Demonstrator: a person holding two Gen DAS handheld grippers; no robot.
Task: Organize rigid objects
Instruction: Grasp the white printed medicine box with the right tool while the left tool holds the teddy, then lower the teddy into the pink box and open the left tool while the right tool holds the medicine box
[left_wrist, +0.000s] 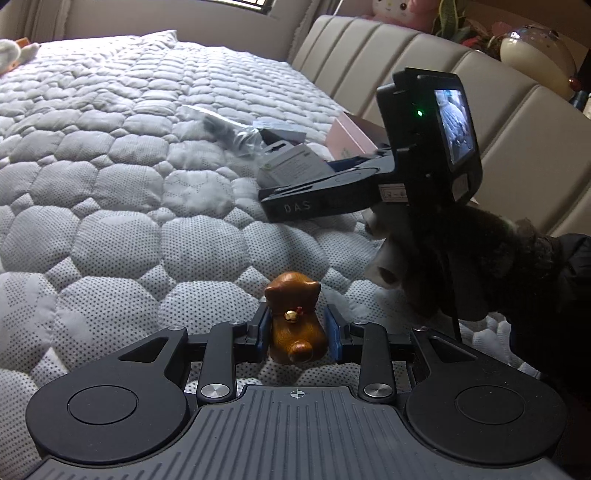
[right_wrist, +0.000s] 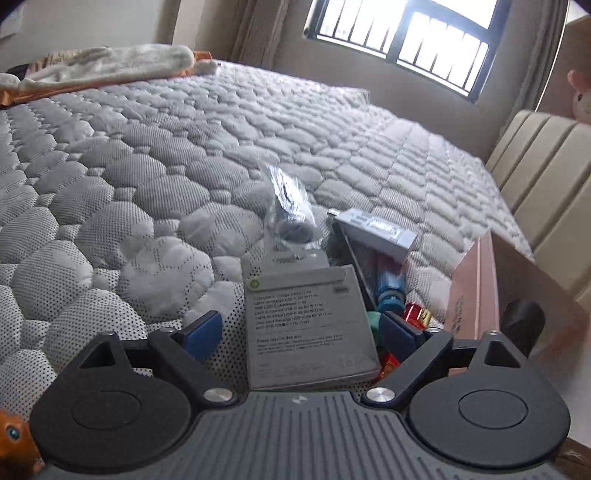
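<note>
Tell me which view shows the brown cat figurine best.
The left wrist view: the brown cat figurine sits centred between the left tongs, bell visible. The right wrist view catches only an orange sliver with one eye at its bottom-left edge.

Brown bear figurine (left_wrist: 295, 321) upright on mattress (left_wrist: 110, 206)

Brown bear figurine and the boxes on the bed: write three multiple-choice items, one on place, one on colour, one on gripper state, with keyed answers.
1. Where is the brown bear figurine?
A. On the headboard
B. Between the left gripper jaws, on the mattress
C. Inside the pink box

2. What colour is the bell on the figurine?
A. Gold
B. Blue
C. White

3. How does the right gripper stand?
A. Shut on the grey box
B. Shut on nothing
C. Open, jaws either side of the grey box

Answers:
1 B, blue pads flank it.
2 A, the bell glints gold.
3 C, gaps show beside the box.
</note>
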